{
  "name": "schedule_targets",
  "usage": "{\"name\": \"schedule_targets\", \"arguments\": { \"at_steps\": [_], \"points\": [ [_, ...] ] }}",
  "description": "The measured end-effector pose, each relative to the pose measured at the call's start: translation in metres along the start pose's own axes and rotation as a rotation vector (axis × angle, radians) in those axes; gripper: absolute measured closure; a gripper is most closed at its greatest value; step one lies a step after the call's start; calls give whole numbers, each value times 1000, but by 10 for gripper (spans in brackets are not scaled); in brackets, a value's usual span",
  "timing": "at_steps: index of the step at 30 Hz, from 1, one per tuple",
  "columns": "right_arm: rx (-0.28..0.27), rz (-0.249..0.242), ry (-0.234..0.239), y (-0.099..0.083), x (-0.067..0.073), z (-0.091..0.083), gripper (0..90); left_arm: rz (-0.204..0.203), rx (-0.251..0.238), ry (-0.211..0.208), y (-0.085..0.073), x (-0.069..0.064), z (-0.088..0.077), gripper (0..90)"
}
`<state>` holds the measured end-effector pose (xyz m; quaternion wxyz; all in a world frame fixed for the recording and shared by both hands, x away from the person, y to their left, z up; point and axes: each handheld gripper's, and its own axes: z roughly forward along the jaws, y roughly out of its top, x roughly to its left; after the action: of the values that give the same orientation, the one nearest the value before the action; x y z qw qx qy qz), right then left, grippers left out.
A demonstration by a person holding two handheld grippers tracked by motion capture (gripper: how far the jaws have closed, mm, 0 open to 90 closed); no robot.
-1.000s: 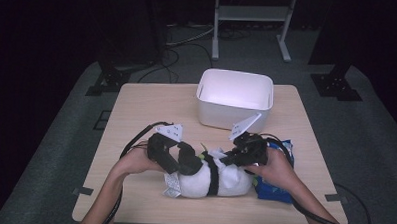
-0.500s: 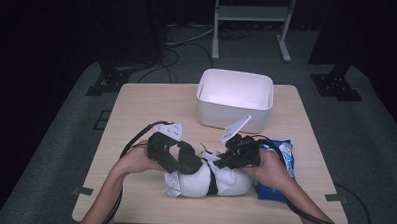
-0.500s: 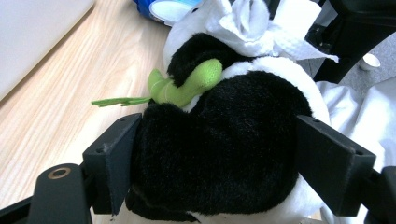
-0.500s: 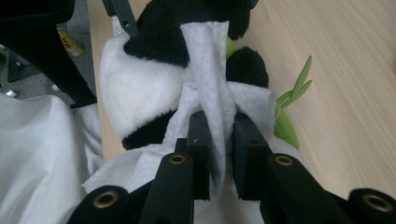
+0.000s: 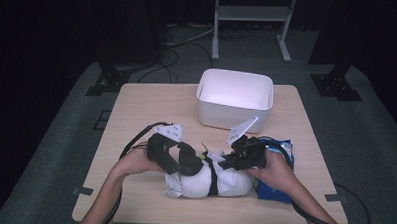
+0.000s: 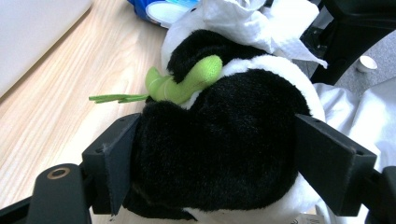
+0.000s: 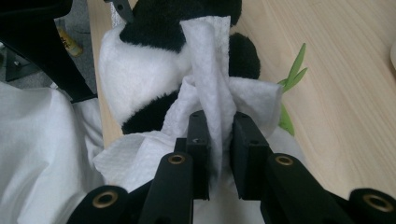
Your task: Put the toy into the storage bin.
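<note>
The light wooden table (image 5: 151,110) carries a white bin (image 5: 234,99) beyond both tongs, a black-and-white plush panda (image 5: 209,178) lying under and between them, and a blue packet (image 5: 279,190) beneath the right tongs (image 5: 230,160).

A pale wooden table (image 5: 151,110) stood on grey carpeted floor (image 5: 65,152); beyond it, a white metal shelf frame (image 5: 252,14) and black stand bases (image 5: 336,87) sat in darkness.

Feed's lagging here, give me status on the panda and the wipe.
Left gripper clamped on plush panda. Right gripper pinching white wipe against panda. Blue wipe pack beside it, white bin behind.
</note>
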<state>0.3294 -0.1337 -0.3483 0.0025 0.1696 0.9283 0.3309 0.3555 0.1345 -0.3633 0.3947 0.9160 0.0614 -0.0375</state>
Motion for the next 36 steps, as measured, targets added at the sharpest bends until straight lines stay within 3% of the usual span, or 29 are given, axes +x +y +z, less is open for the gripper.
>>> {"name": "schedule_targets", "arguments": {
  "at_steps": [3, 7, 10, 13, 18, 20, 25, 29, 36],
  "points": [
    [-5, -5, -3, -4, 0, -1, 780, 1, -5, 0, 1, -2, 0, 170],
    [-18, 10, -11, -10, -5, -4, 782, -24, -4, 30, 0, -2, -2, 105],
    [-37, 31, 1, -15, -7, -6, 782, -39, -23, 9, -1, -2, -2, 92],
    [-39, 25, 3, -18, -6, -6, 782, -55, -13, 10, -2, -1, 1, 69],
    [-44, 24, -2, -20, -7, -6, 783, -69, -21, -28, -2, -1, 5, 70],
    [-47, 32, 1, -21, -7, -6, 783, -65, -29, -65, -3, -1, 7, 113],
    [-64, 39, 5, -23, -7, -5, 785, -71, -55, -97, -5, 4, 5, 253],
    [-74, 47, 13, -18, -6, -2, 792, -67, -62, -84, -3, 5, 1, 331],
    [-77, 32, 23, -4, -6, 7, 797, -77, -37, -53, -3, 5, -8, 363]
  ]
}}
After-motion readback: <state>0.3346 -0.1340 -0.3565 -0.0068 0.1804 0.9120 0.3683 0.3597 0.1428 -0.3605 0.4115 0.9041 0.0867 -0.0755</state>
